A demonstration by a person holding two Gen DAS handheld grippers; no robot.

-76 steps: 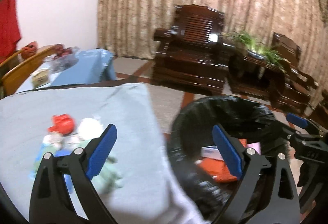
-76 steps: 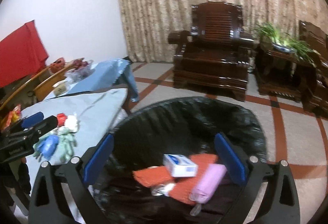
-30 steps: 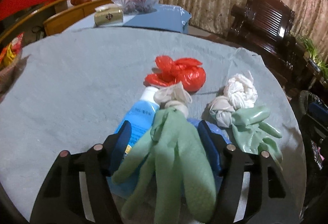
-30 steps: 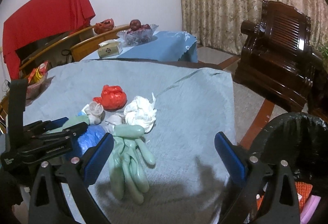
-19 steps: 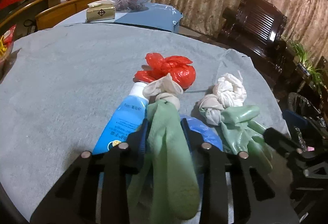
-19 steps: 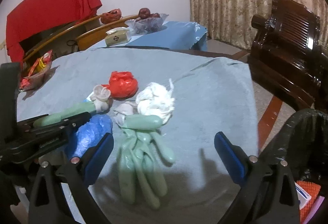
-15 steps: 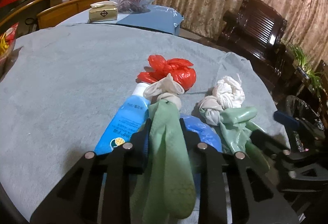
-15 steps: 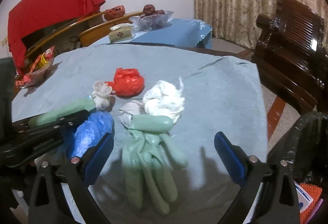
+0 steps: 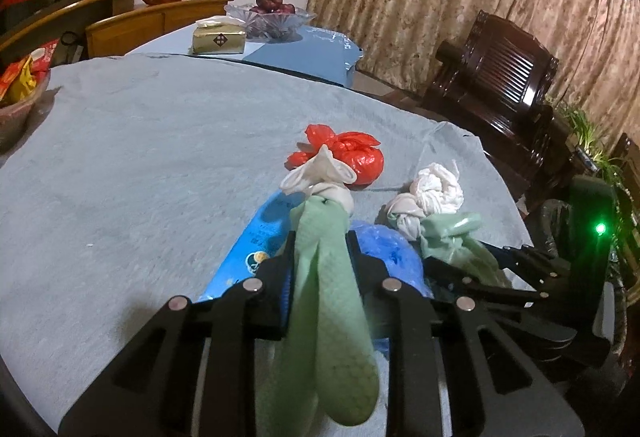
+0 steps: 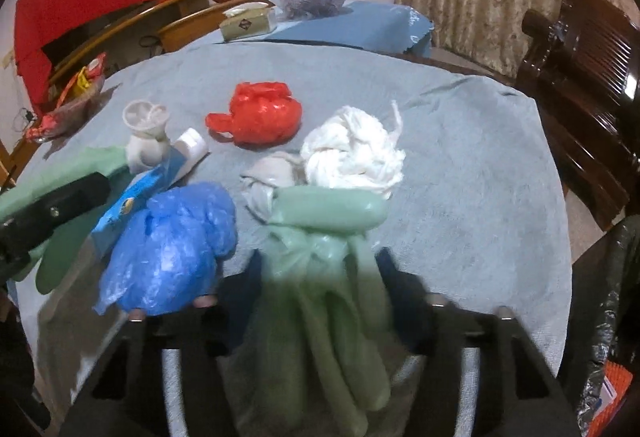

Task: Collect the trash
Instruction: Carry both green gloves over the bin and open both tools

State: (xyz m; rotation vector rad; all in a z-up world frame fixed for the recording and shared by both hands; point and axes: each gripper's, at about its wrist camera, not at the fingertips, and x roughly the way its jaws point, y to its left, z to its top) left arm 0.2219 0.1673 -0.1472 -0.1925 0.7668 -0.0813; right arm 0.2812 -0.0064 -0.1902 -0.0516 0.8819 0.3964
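Observation:
Trash lies on a round table with a grey-blue cloth [image 9: 140, 157]. My left gripper [image 9: 320, 253] is shut on a green rubber glove [image 9: 324, 277] with a white cuff, over a blue tube [image 9: 256, 241]. My right gripper [image 10: 320, 269] has closed around a second green glove [image 10: 320, 277]; it also shows in the left wrist view [image 9: 452, 237]. Beside them lie a blue plastic bag [image 10: 172, 233], a red bag [image 10: 260, 113] and a white wad [image 10: 352, 153]. The black-lined bin [image 10: 608, 301] stands at the right.
A basket of snack packets [image 10: 68, 97] sits at the table's left edge. A second table behind holds a tissue box [image 9: 218, 39] and a fruit bowl [image 9: 272, 17]. Dark wooden armchairs [image 9: 496, 85] stand to the right.
Both grippers moved from the bin to the table. The left shut on one green glove. The right came down and closed around the other glove.

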